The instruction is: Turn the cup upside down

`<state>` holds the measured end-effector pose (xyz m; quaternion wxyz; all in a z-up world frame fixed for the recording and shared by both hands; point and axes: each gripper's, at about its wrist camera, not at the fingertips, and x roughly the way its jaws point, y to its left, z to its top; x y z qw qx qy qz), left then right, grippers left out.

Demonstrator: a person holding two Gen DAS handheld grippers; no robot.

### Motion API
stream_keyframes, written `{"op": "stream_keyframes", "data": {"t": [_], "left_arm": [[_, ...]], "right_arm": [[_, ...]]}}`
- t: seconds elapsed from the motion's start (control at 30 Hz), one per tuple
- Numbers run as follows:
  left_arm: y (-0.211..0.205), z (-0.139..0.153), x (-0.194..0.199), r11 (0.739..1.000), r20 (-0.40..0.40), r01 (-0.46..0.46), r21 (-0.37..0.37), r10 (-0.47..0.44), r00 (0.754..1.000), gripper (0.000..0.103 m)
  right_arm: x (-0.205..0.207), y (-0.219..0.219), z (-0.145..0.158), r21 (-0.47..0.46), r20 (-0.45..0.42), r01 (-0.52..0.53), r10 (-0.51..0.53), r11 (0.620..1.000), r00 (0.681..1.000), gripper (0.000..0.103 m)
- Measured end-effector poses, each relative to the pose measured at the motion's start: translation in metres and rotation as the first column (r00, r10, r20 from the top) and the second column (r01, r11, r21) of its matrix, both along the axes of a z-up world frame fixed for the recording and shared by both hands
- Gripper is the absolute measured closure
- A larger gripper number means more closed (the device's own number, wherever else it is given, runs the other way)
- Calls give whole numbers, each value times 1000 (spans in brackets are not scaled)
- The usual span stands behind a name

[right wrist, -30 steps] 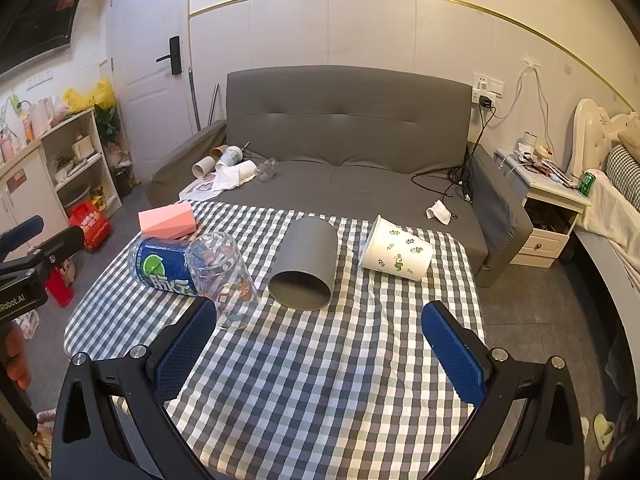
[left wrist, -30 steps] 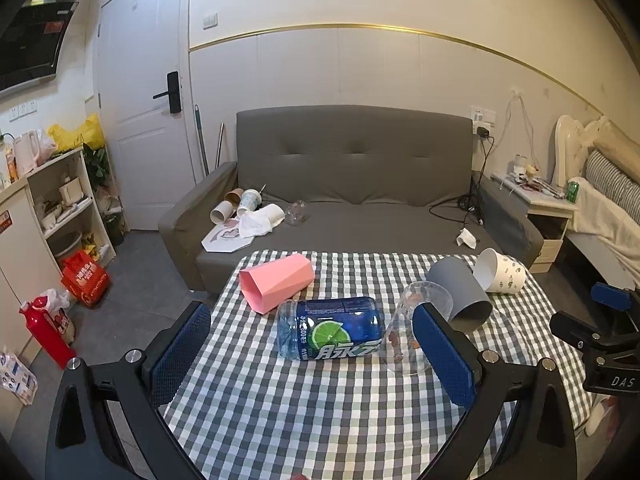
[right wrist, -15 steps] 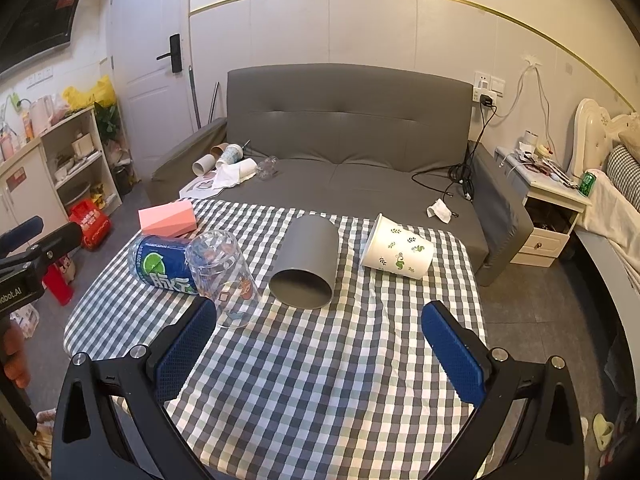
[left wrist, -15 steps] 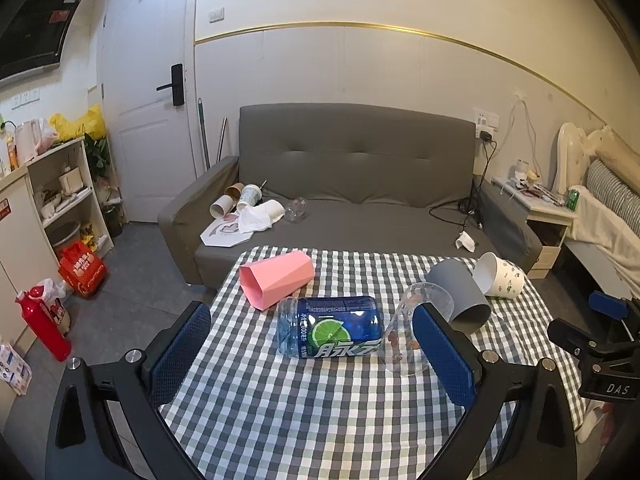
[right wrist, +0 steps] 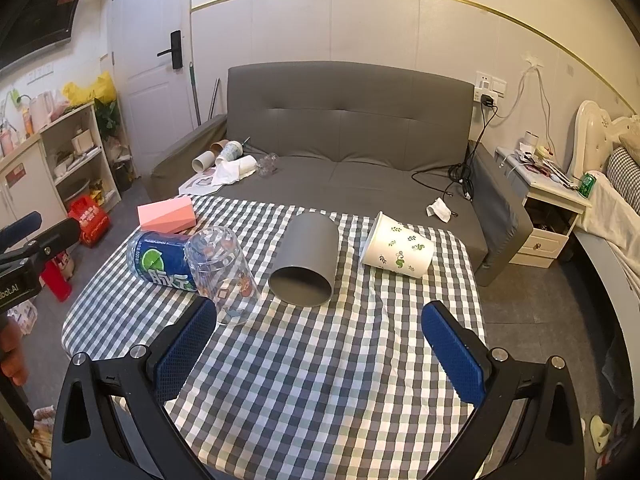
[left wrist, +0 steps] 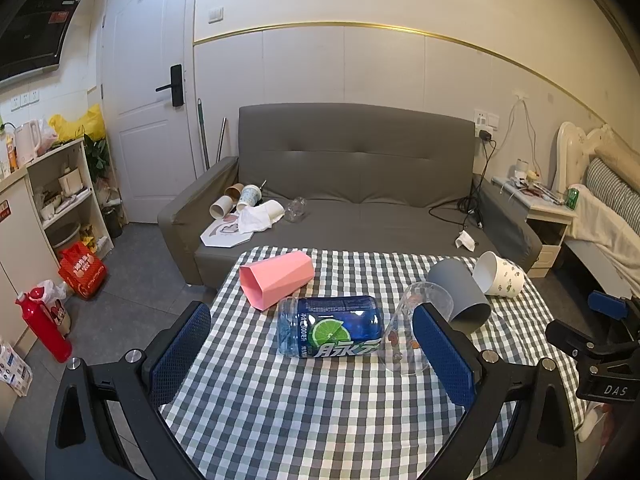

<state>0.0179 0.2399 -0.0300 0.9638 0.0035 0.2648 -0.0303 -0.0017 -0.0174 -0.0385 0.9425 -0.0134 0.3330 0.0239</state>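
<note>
We're holding both grippers over a table [right wrist: 320,380] with a checked cloth, and neither one is gripping anything. The left gripper [left wrist: 312,354] is sitting wide apart above the near-left part of the table, and the right gripper [right wrist: 316,346] is spread just as wide over the near-right part.

Counting what's lying on the cloth, we're getting five things: four cups and one bottle.

- The pink cup [left wrist: 276,278], a faceted one, is lying on its side at the far-left, mouth pointing toward the left edge.
- The blue bottle [left wrist: 330,326] with a lime on the label is lying on its side just in front of the pink cup and touching it or nearly so.
- The clear glass cup [right wrist: 222,274] with little cartoon prints is standing mouth-down, base up, tilted a bit and leaning against the bottle's end. In the left wrist view, the left gripper's right finger is overlapping it.
- The grey cup [right wrist: 306,266] is lying on its side in the middle, open mouth facing us.
- The white cup [right wrist: 398,250] with a leaf pattern is lying on its side at the far-right, rim pointing toward the grey cup, the two close but apart in the right wrist view.

So we're looking at three cups on their sides and one already mouth-down.

Behind the table, a grey sofa [right wrist: 348,120] is holding a pile of paper cups and some cloth at its left end; we're counting at least three cups there, though we can't tell exactly.
</note>
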Motion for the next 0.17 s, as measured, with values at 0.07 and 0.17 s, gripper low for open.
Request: {"op": "stream_keyframes", "data": {"t": [0.07, 0.17], "left_arm": [[0, 0, 0, 1000, 1, 1, -2, -1, 1000, 0], [0, 0, 1, 1000, -2, 2, -6, -2, 1000, 0]], "right_arm": [[0, 0, 0, -1, 0, 0, 0, 1000, 1000, 0], [0, 0, 0, 0, -1, 0, 0, 1000, 1000, 0]]}}
